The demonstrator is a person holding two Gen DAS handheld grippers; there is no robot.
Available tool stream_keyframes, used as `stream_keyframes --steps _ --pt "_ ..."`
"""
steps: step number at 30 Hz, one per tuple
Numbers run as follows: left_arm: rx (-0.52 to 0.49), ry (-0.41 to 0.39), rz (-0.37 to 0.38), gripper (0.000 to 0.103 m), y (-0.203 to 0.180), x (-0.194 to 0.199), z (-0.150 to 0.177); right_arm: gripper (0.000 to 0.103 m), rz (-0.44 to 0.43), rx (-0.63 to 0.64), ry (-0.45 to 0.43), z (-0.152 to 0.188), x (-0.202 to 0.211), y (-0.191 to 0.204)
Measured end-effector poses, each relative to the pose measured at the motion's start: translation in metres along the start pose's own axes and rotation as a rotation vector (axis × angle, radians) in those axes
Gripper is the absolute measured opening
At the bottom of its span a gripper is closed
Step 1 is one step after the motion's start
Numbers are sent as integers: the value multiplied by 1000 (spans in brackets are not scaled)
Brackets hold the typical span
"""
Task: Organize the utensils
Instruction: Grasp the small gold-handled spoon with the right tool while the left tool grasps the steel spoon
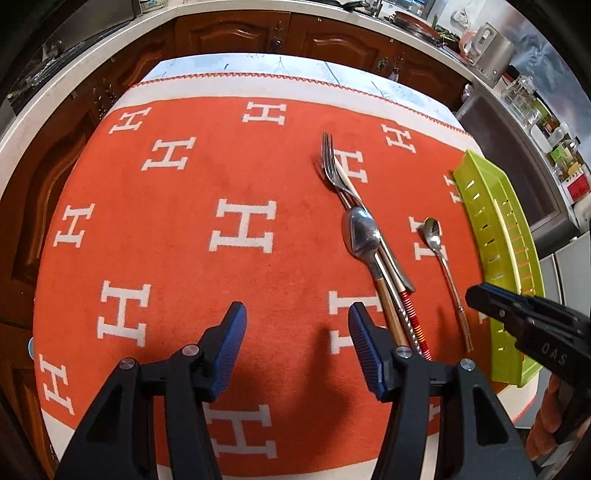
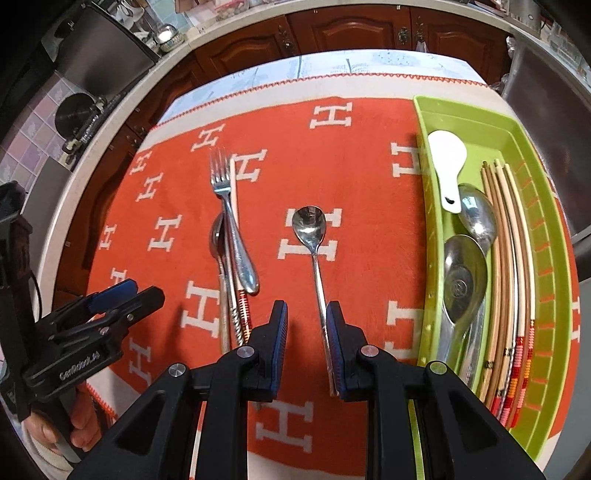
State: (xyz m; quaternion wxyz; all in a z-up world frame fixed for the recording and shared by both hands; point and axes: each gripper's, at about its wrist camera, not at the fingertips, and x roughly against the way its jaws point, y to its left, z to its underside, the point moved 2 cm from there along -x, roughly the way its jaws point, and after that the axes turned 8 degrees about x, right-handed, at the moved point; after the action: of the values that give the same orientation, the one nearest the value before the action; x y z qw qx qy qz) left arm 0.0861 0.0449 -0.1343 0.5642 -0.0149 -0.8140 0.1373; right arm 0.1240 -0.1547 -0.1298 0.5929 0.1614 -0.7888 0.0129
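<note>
A slim steel spoon (image 2: pixel 314 251) lies alone on the orange cloth; it also shows in the left wrist view (image 1: pixel 443 273). My right gripper (image 2: pixel 306 332) is open around its handle, which lies close to the right finger. A pile of a fork (image 2: pixel 232 221), a spoon (image 1: pixel 360 232) and chopsticks (image 1: pixel 413 317) lies to the left of it. My left gripper (image 1: pixel 297 325) is open and empty above the cloth, left of the pile. The green tray (image 2: pixel 424 155) on the right holds a white scoop (image 2: pixel 448 162), two steel spoons (image 2: pixel 465 273) and several chopsticks (image 2: pixel 506 258).
The orange cloth with white H marks (image 1: pixel 184 221) covers the table. Wooden cabinets (image 1: pixel 240 33) and a counter stand behind it. A sink and jars (image 1: pixel 524 110) are at the far right. The tray (image 1: pixel 495 236) lies along the table's right edge.
</note>
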Motion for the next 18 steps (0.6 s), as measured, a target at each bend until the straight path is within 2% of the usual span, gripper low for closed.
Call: stream_keyframes --steps 7,13,17,18 --pt "-13 12 35 56 -3 -7 0 22 36 18 38 -16 -25 4" --pt "-14 35 103 56 -15 -10 -6 22 92 75 79 -25 -43 14" --pt "-29 70 92 56 -30 -20 -9 5 89 86 81 -27 -46 15" --pt "-30 82 88 56 -34 -23 -9 4 74 77 79 -27 -45 14"
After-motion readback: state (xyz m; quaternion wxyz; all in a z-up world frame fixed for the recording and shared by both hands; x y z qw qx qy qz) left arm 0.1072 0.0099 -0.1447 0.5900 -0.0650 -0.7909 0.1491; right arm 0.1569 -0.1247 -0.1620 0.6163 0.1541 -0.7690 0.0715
